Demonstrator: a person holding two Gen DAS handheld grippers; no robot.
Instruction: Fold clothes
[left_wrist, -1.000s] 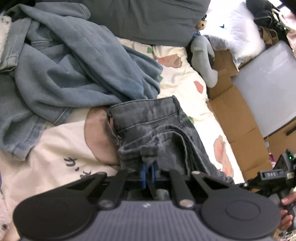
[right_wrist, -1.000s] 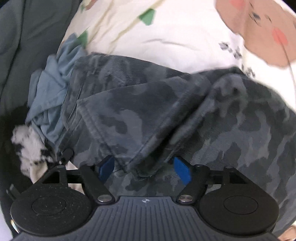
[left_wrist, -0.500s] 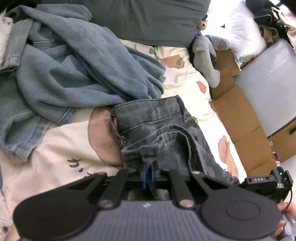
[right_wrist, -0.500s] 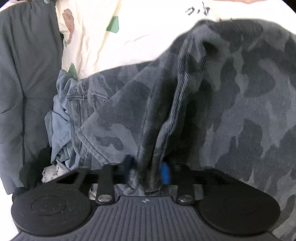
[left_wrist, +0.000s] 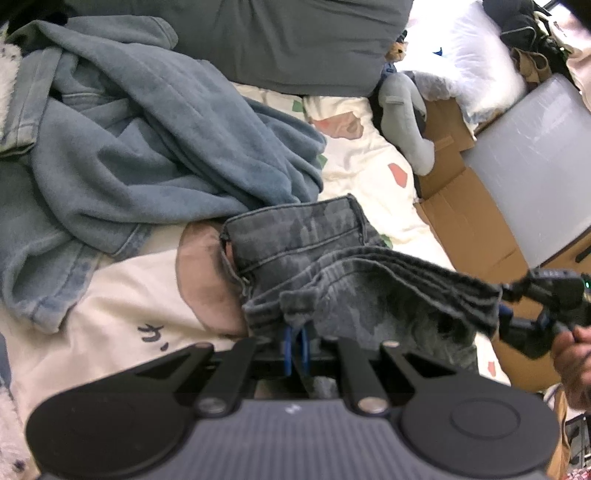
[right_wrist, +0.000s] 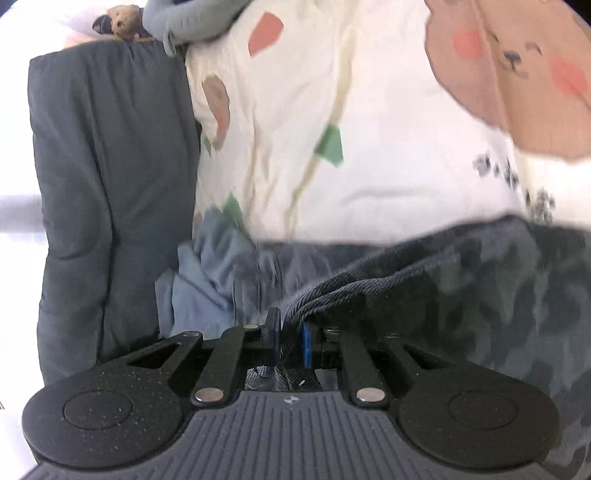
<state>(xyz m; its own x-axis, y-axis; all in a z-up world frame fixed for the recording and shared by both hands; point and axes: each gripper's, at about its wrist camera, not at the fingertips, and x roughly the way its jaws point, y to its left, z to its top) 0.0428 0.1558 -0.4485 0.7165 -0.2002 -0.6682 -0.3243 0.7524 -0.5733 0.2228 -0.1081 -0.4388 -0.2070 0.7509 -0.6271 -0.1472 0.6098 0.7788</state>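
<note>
Folding camo pants (left_wrist: 314, 258) on bed (left_wrist: 369, 166), blue pile (left_wrist: 147, 147) at 10 o'clock. Left gripper (left_wrist: 295, 343) pinches waistband; right gripper (right_wrist: 290, 339) at 3 o'clock, jaws closing on bunched hem. Next, probably: lift, pull taut, align, lay flat.

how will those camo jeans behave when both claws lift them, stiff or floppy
Probably floppy: the camo jeans sag in folds between the left claw and the right claw, whose jaws are closing on a bunched edge. Likely heavyish, given the thick stacked denim layers. Unlikely to slip, since the weave looks coarse.
</note>
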